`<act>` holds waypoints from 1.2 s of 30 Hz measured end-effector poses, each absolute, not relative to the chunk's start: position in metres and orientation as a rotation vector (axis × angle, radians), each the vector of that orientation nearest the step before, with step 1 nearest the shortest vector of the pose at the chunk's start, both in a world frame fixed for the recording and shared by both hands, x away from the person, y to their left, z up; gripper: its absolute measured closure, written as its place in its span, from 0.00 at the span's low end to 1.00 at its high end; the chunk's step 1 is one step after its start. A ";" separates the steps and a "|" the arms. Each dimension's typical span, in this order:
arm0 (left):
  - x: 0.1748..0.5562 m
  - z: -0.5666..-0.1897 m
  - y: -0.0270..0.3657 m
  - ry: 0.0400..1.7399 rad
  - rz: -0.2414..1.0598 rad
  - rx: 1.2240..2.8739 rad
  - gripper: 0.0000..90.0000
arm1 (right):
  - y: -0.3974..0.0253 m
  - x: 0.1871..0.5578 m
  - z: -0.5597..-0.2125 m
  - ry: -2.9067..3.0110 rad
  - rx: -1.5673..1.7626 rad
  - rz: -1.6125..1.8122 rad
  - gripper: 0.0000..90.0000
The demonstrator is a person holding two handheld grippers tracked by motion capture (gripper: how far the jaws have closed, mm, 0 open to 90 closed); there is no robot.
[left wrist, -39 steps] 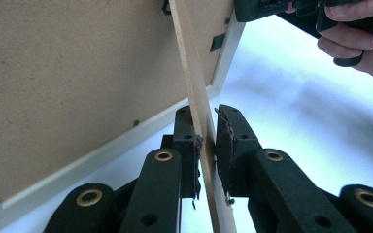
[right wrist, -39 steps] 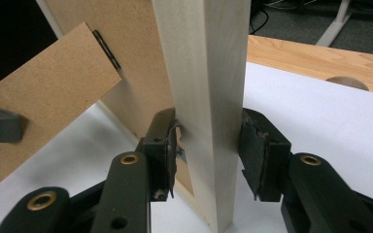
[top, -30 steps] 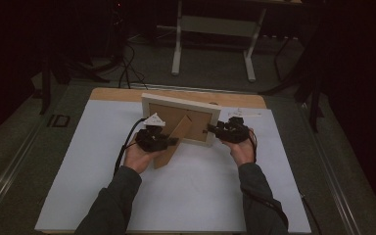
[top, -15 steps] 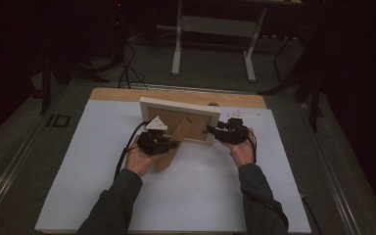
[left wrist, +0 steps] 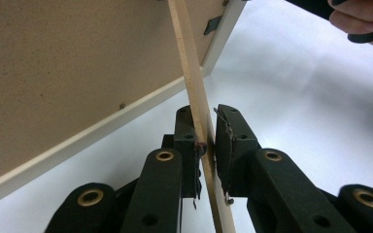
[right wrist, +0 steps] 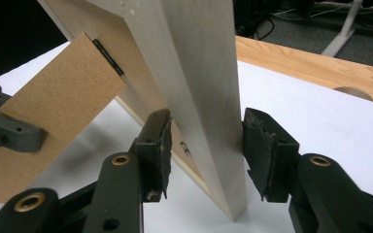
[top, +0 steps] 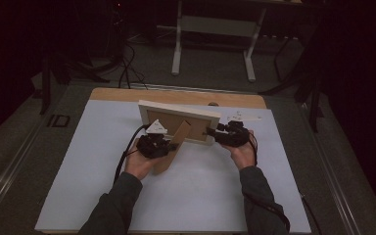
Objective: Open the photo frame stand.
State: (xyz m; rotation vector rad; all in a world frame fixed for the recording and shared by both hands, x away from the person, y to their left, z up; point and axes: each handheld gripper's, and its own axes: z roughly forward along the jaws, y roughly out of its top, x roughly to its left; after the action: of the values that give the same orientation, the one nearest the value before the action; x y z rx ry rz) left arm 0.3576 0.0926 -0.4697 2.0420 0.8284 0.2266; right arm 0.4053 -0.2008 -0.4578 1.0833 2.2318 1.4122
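While left gripper (left wrist: 206, 145) pinches stand (left wrist: 194, 97), right gripper (right wrist: 206, 150) sits apart around frame (right wrist: 199, 73) edge at 3 o'clock; I fear frame tips if stand slips.

Both forearms reach forward, one gripper on each side of the picture frame (top: 178, 122).

The left gripper (left wrist: 209, 145) has its jaws closed on the frame's fold-out stand (left wrist: 194, 97), behind the frame's back. The right gripper (right wrist: 206, 145) straddles the frame's right edge, jaws parted and just clear of the wood.
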 end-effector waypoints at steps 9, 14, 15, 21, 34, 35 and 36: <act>0.350 -0.474 0.091 0.817 0.249 2.052 0.90 | -0.202 0.400 -0.459 2.244 1.054 1.430 0.59; 0.347 -0.476 0.091 0.816 0.251 2.053 0.90 | -0.202 0.397 -0.460 2.249 1.032 1.431 0.58; 0.346 -0.476 0.090 0.814 0.255 2.055 0.90 | -0.202 0.396 -0.460 2.249 1.028 1.430 0.58; 0.342 -0.479 0.090 0.807 0.273 2.068 0.90 | -0.201 0.392 -0.461 2.252 1.008 1.425 0.58; 0.335 -0.485 0.089 0.804 0.284 2.082 0.91 | -0.199 0.384 -0.462 2.254 0.975 1.410 0.56; 0.334 -0.486 0.089 0.806 0.283 2.082 0.91 | -0.199 0.383 -0.463 2.255 0.973 1.410 0.56; 0.334 -0.486 0.089 0.806 0.283 2.082 0.91 | -0.199 0.383 -0.463 2.255 0.973 1.410 0.56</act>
State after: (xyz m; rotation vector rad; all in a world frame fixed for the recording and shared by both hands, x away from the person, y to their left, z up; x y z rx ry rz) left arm 0.3345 0.0892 -0.4859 2.0816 0.8064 0.2833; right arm 0.3832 -0.1990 -0.4628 0.9733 2.2554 1.4100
